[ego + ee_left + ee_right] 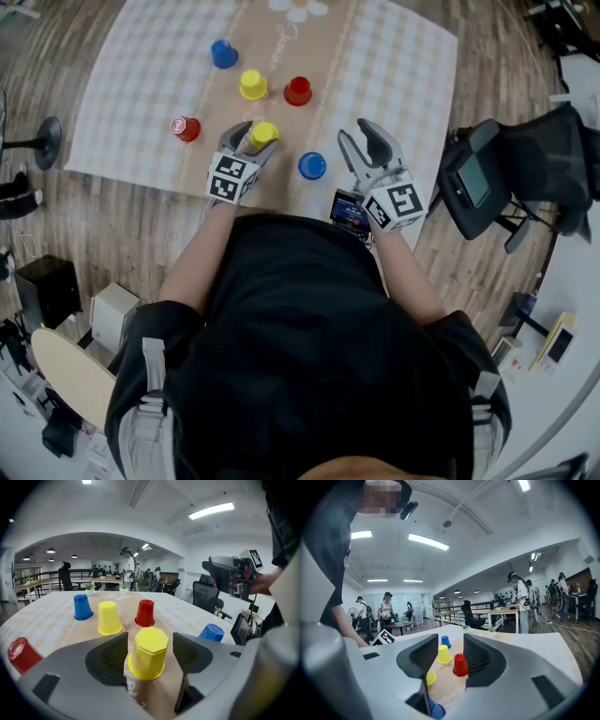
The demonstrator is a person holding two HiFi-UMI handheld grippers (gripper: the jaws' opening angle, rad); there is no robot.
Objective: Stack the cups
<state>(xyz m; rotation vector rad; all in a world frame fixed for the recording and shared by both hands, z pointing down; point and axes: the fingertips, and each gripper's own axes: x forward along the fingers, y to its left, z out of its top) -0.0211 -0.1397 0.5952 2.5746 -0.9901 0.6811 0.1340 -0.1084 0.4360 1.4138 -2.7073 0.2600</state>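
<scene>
The left gripper (149, 641) stood with its jaws spread wide, and a yellow cup (148, 652) sat mouth-down between them. The pads flanked the cup without pressing on it. Just beyond the jaws a second yellow cup (108, 618) and a red cup (145, 613) stood side by side, and a far blue cup (82, 607) stood past them to the left. All three were inverted too, so their insides were hidden. Off to the gripper's left a tipped red cup (21, 654) lay on its side, its inside not visible. To its right was a near blue cup (212, 632), also mouth-down. Every cup stood alone on the checked cloth (141, 84). The right gripper (449, 644) was held above the cloth near the blue cup, jaws partly apart and holding nothing.
</scene>
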